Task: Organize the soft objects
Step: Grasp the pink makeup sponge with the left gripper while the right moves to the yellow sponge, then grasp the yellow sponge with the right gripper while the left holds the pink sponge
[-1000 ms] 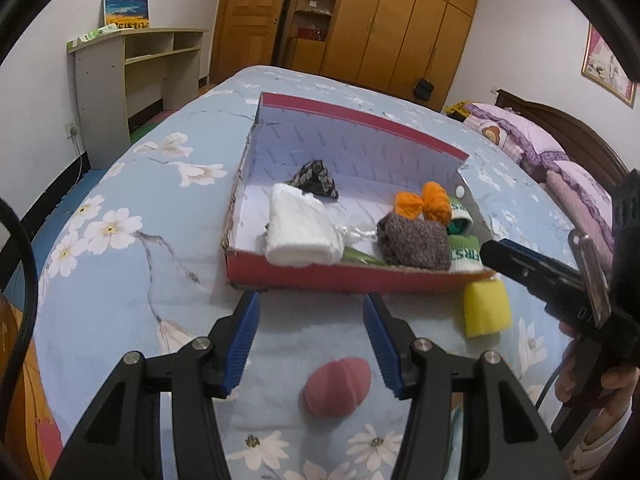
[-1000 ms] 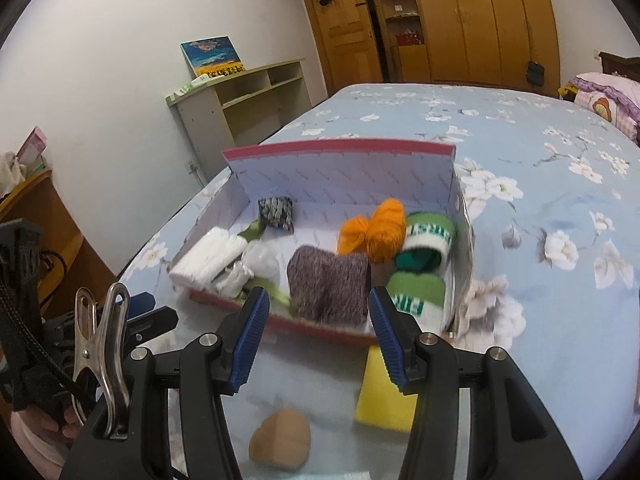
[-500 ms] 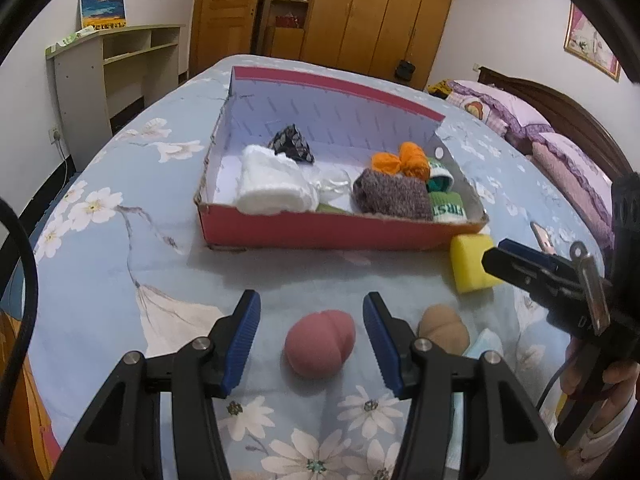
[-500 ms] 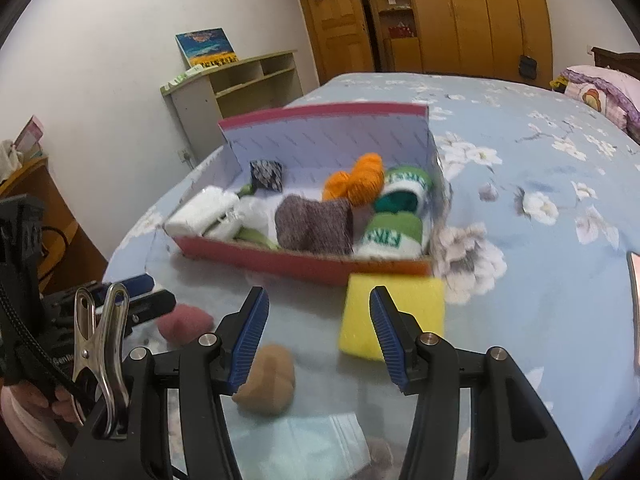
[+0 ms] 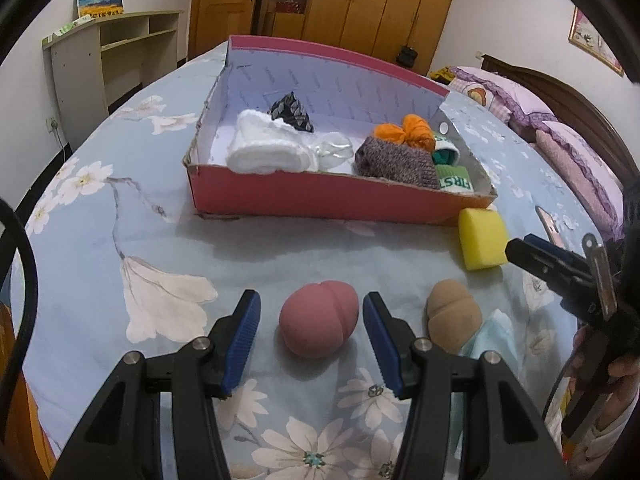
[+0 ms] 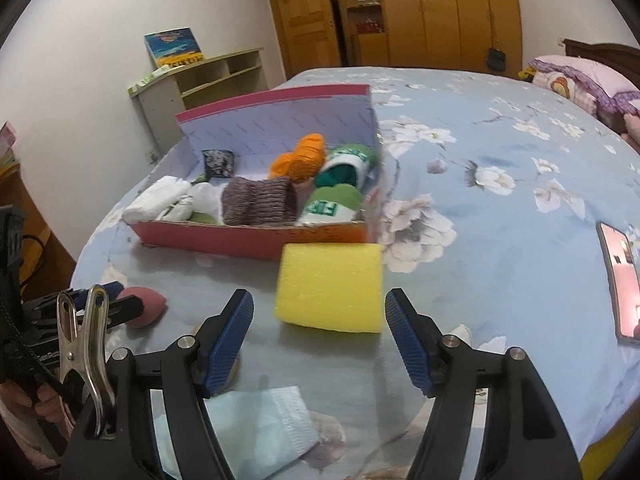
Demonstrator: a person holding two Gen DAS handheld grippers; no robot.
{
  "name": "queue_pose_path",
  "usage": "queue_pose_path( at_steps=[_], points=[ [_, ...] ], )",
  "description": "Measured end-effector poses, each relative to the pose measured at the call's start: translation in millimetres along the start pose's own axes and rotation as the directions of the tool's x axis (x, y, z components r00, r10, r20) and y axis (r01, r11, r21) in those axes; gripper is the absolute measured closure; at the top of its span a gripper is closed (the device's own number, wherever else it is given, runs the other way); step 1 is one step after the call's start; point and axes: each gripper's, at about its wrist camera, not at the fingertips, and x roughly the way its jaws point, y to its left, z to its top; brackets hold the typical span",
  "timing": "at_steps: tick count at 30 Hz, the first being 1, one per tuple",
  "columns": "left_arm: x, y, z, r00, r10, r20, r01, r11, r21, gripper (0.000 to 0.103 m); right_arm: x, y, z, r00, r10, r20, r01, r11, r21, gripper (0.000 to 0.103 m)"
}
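The fingers of the left gripper (image 5: 311, 334) stand apart at the bottom middle of the left wrist view, with the pink sponge (image 5: 318, 322) lying on the bed (image 5: 100, 240) between their tips; a gap shows on each side of it, so neither pad presses it and nothing is held. The fingers of the right gripper (image 6: 319, 338) have just been opening and now stand wide at the bottom middle of the right wrist view. The yellow sponge (image 6: 330, 286) sits just ahead of the tips, between their lines but not touched.

The red box (image 5: 320, 200), already holding rolled socks, a white cloth and orange yarn, sits in the middle of both frames. The yellow sponge lies right against its near wall. A tan sponge (image 5: 454, 316) rests at the lower right of the left view, partly on a pale blue mask (image 5: 494, 340).

What could go wrong, as I judge it:
- A soft sponge may squash and pop out sideways if the fingers close off-centre.
- The right fingers barely outspan the yellow sponge, so a tip could land on top and press it into the bedding instead of straddling it.
- The two grippers work close together; reaching at once could make them knock.
- The phone (image 6: 620, 280) at the right edge lies clear of the reach.
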Motion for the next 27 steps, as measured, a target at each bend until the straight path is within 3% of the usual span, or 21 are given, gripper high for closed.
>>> queue_pose_path(
  at_steps=[6, 13, 18, 27],
  points=[
    [2.4, -0.5, 0.0, 1.000, 0.004, 0.005, -0.004, 1.000, 0.003, 0.048, 17.9, -11.1, -2.0, 0.999, 0.000, -0.041, 0.002, 0.999, 0.048, 0.033],
    [5.4, -1.7, -1.7, 1.000, -0.014, -0.007, 0.014, 1.000, 0.010, 0.059, 31.9, -13.4, -3.5, 0.997, 0.022, -0.076, -0.017, 0.997, 0.070, 0.033],
    [4.6, -4.5, -2.9, 1.000, -0.007, -0.003, 0.007, 1.000, 0.027, 0.061, 37.6, -14.4, -8.4, 0.995, 0.038, -0.094, -0.030, 0.995, 0.092, 0.033],
    [-0.8, -3.9, -2.3, 1.000, -0.008, 0.005, 0.008, 1.000, 0.021, 0.063, 27.9, -8.5, -12.9, 0.998, 0.037, -0.045, -0.034, 0.997, 0.069, 0.050]
  ],
)
